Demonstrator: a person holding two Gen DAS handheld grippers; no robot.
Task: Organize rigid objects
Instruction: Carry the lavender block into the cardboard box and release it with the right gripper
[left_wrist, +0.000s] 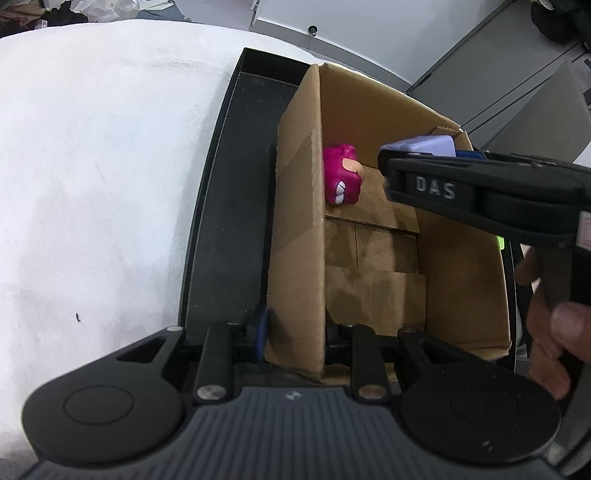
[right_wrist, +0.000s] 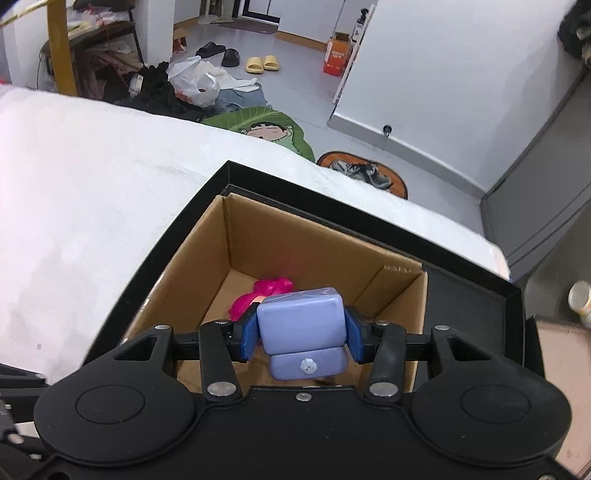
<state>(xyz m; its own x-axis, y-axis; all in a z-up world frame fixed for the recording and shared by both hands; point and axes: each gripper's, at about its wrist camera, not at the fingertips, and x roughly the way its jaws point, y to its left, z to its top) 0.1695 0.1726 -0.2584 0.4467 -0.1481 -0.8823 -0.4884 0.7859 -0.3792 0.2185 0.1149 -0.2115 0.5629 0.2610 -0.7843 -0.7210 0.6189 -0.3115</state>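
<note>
The right tongs (right_wrist: 302, 338) are clamped on a lavender block toy (right_wrist: 302, 325), its flat sides against the blue pads (right_wrist: 248, 336). The toy hangs directly above the open cardboard box (right_wrist: 391, 291), inside its rim line, near the right wall. A magenta toy (right_wrist: 258, 295) lies on the box floor beyond, toward the left wall. The left tongs (left_wrist: 295, 338) pinch the box's near-left wall, steadying it. Judged next: lower straight down.

**Open box, crowded edges**

Cardboard box (right_wrist: 295, 251) open at top, floor mostly bare; pink toy (left_wrist: 341, 175) against far-left corner. Left gripper (left_wrist: 295, 339) clamped on near wall; right gripper (right_wrist: 301, 334) with lavender block (right_wrist: 301, 321) over opening.
</note>
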